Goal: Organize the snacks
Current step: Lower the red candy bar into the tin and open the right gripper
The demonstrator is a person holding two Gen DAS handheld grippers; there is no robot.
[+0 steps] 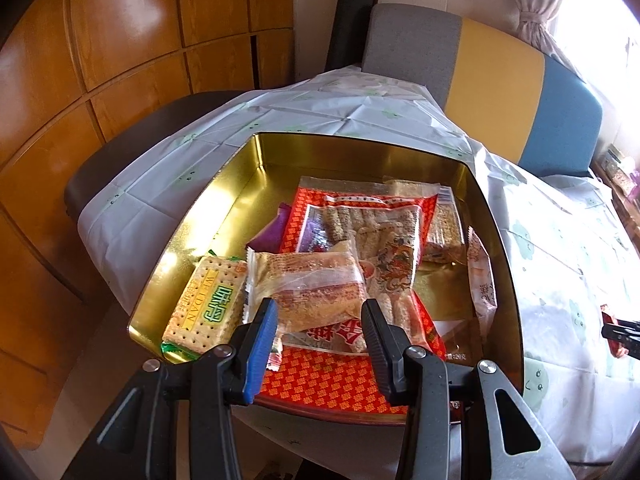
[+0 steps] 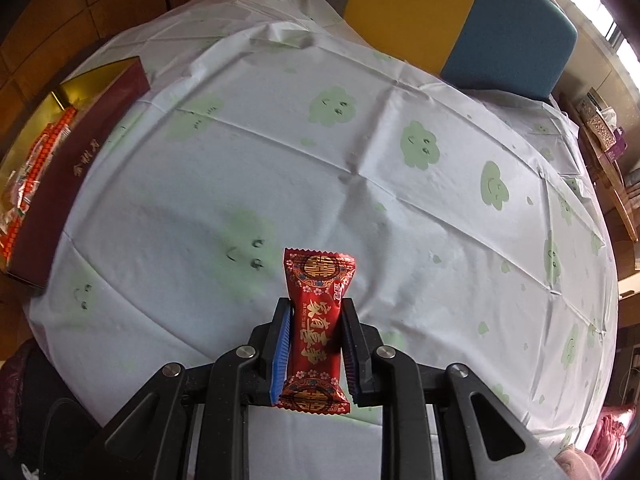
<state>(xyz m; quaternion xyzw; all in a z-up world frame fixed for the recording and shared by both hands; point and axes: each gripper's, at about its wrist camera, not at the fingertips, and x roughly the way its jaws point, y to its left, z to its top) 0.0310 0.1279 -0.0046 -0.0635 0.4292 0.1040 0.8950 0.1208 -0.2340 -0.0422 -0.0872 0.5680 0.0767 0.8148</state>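
A gold-lined tin box (image 1: 224, 200) stands on the table and holds several snacks. Among them are a cracker pack (image 1: 208, 304), a large red bag of sesame sticks (image 1: 360, 232) and a purple packet (image 1: 272, 228). My left gripper (image 1: 318, 316) hangs over the box's near side, shut on a clear-wrapped pastry (image 1: 308, 280) that lies over the red bag. My right gripper (image 2: 316, 306) is shut on a small red and gold snack packet (image 2: 318, 280), which it holds upright above the tablecloth. The box (image 2: 80, 152) lies far to its left. The right gripper (image 1: 620, 336) also shows at the edge of the left wrist view.
A white tablecloth (image 2: 360, 152) with green cloud faces covers the table. A grey, yellow and blue sofa back (image 1: 500, 80) stands behind it. Wooden cabinets (image 1: 100, 60) line the left wall. A wooden shelf with boxes (image 2: 604, 132) is at the far right.
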